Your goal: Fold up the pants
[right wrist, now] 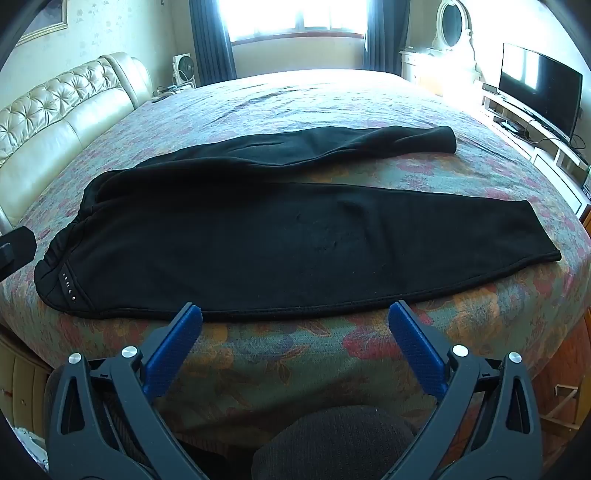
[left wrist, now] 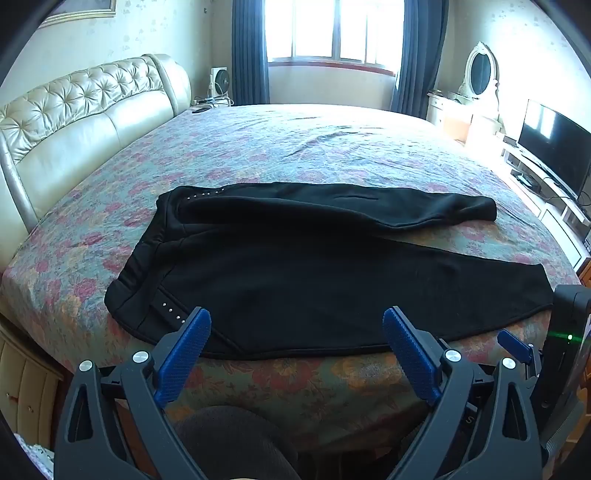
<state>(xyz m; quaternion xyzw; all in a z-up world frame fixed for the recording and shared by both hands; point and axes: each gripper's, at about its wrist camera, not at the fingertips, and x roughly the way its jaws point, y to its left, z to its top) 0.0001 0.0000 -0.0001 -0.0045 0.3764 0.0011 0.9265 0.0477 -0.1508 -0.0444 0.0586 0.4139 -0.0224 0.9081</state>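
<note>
1. Black pants [left wrist: 314, 273] lie spread flat on the floral bedspread [left wrist: 295, 147], near the front edge of the bed; waistband to the left, both legs running to the right
2. The near leg [right wrist: 369, 236] lies flat with its hem towards the right edge of the bed; the far leg [right wrist: 332, 146] angles away from it, leaving a wedge of bedspread showing between the two
3. A short row of small silver studs [right wrist: 68, 284] sits near the waistband at the front left corner (a second row shows on the far side in the left wrist view)
4. Left gripper [left wrist: 297, 319]: released, blue pads wide apart, nothing between them; tips hover over the front hem of the pants
5. Right gripper [right wrist: 295, 315]: likewise released and empty, tips just short of the front hem, over bare bedspread
6. Surroundings: cream tufted headboard [left wrist: 74, 110] at left, window [left wrist: 332, 29] with dark curtains beyond, television [right wrist: 539, 88] at right
</note>
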